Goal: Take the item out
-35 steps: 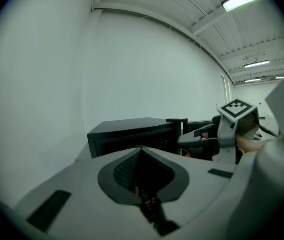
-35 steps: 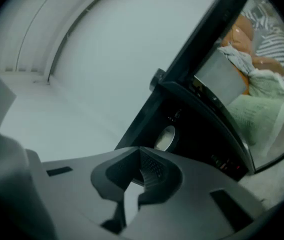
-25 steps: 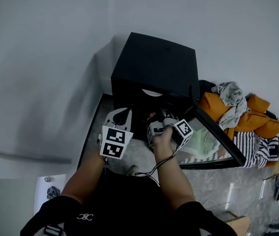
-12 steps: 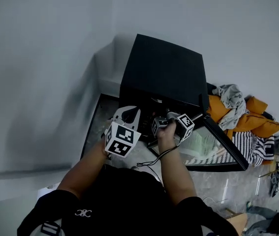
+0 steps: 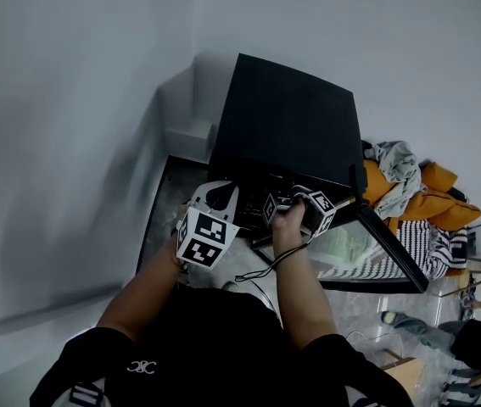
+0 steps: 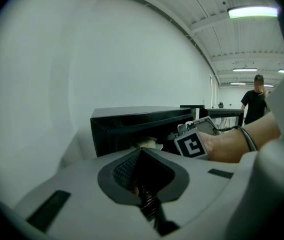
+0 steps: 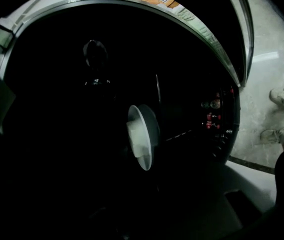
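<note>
**Right gripper view nearly black inside the oven: plate at risk of a blind knock**

Nearest: left gripper (image 5: 215, 195) hangs just outside the oven mouth. Jaws pressed together, nothing between them. It sits close beside the right gripper (image 5: 291, 200), so the two could bump on a hurried pull-back.

Right gripper reaches into the cavity of the black oven (image 5: 287, 121). In its own view one pale jaw shows at lower right and the other is lost in shadow. I cannot tell how far apart the jaws stand, or whether they have hold of anything.

Task's thing: white plate (image 7: 144, 134) carrying a pale lump, inside the cavity ahead of the right jaws. The left gripper view shows it pale just within the opening.

Likely trouble:
- Closing blind could catch only the rim; the plate would tip and the lump slide off.
- Lifting too high or dragging low would scrape the plate against the cavity roof or the front lip.
- A sideways exit would strike the glass door (image 5: 384, 244), swung open on the right, its edge near the right forearm.
- The control strip (image 7: 214, 119) with red lights lies on that same side.

Room: the best line looks to be straight back toward the person, over the counter (image 5: 162, 219). The wall (image 5: 70, 100) closes in on the left and behind the oven. The clothing pile (image 5: 431, 197) lies beyond the door, well apart.
</note>
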Motion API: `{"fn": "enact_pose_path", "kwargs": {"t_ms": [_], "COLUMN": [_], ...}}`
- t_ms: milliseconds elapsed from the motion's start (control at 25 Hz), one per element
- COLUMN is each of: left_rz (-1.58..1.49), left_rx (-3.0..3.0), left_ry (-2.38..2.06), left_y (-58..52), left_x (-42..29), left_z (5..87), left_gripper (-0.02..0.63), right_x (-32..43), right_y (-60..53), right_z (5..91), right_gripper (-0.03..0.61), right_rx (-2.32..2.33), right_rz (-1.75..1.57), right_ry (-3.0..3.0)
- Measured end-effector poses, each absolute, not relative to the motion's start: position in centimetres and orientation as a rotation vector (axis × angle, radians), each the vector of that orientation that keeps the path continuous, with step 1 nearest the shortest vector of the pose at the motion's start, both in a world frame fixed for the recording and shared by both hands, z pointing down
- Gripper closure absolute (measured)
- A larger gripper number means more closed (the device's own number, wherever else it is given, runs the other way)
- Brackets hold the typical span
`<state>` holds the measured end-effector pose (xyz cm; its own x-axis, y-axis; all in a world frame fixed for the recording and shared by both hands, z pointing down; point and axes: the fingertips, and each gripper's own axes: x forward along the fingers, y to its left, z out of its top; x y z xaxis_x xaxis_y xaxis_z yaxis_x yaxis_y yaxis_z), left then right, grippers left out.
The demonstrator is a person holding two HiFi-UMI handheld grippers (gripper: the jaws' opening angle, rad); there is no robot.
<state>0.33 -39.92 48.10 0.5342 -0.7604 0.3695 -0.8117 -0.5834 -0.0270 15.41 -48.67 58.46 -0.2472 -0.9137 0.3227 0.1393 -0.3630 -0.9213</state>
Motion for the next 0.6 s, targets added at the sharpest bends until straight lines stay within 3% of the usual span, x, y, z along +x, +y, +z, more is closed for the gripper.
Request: {"fn": "enact_pose_path", "kwargs": {"t_ms": [240, 400, 600], "left_rz": [0.498, 0.499, 0.489], "left_rx": [2.612, 2.61, 2.608], "left_ry": [-1.312, -1.303, -1.313], "left_y": [-40.0, -39.7, -39.7], "left_x": [0.5, 0.2, -0.3], "left_z": [48.3, 48.4, 48.5], "left_gripper": [0.615, 0.615, 0.614], "right_x": [15.2, 15.2, 15.4], "right_y": [-49.1, -48.8, -48.7], "right_z": [58.8, 59.8, 60.1], "right_gripper": [0.424, 0.532, 0.554], "right_rx": [-1.239, -1.326, -1.334], "right_rz": [-1.756, -1.799, -1.786], "right_ry": [0.983, 0.945, 0.974]}}
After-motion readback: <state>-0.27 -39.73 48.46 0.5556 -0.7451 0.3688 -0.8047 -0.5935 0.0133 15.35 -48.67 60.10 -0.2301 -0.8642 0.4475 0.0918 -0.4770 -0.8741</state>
